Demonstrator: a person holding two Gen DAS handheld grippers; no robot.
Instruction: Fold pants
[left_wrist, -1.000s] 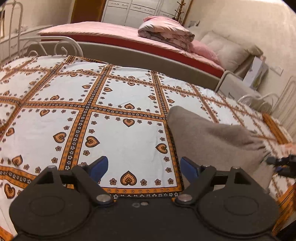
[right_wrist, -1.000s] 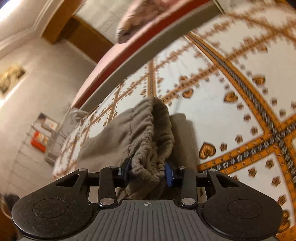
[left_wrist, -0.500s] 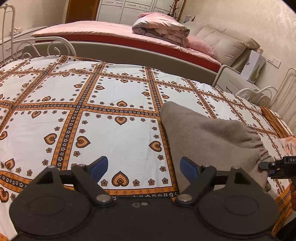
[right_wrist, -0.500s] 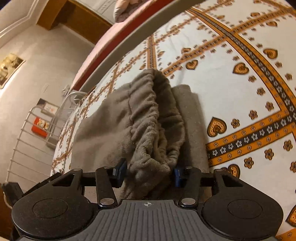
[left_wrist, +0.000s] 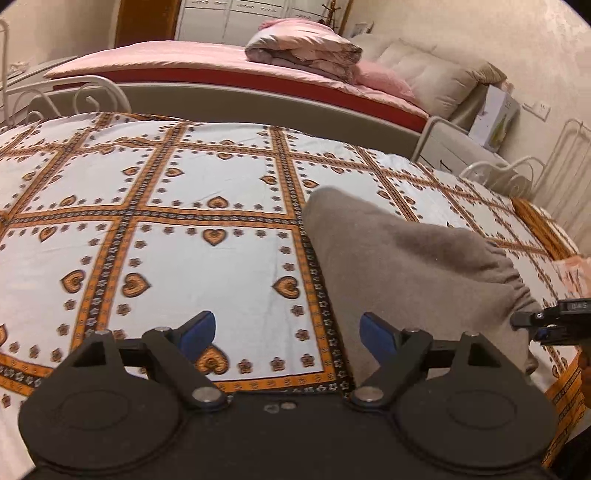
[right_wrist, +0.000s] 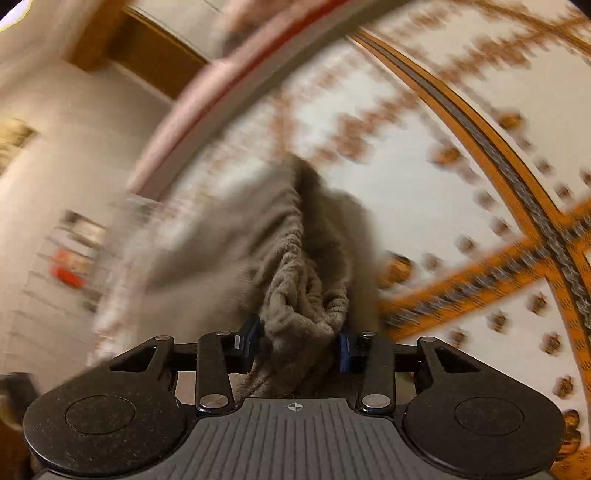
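Meanwhile, the left gripper (left_wrist: 286, 334) is hovering low over the patterned bedspread (left_wrist: 147, 258), its two blue-padded fingers (left_wrist: 195, 332) spread wide with nothing between them but the heart-and-flower print. The grey-brown pants (left_wrist: 399, 273) are lying on the bedspread in the centre right of the left wrist view, a folded mound running from the middle of the frame down toward the lower right, its near edge just beside the gripper's right-side finger without touching it. At the far right edge of that view, the tip of the right gripper (left_wrist: 543, 325) is showing against the gathered end of the pants.

In the right wrist view, much blurred away from the centre, the right gripper (right_wrist: 295, 343) is clamping the bunched, elasticated waistband of the pants (right_wrist: 295, 280); the cloth is filling the gap between its blue pads and ruffling up above them. Its jaws have just been closing a little on that bunch. The rest of the garment is trailing away toward the upper middle of the frame, resting on the bedspread (right_wrist: 461, 184).

Beyond, in the upper part of the left wrist view, a second bed with a pink cover (left_wrist: 192, 59) is carrying a folded quilt (left_wrist: 303, 48) and pillows (left_wrist: 424, 77). A white box (left_wrist: 495, 118) is standing at its head on the upper right; its contents cannot be seen.
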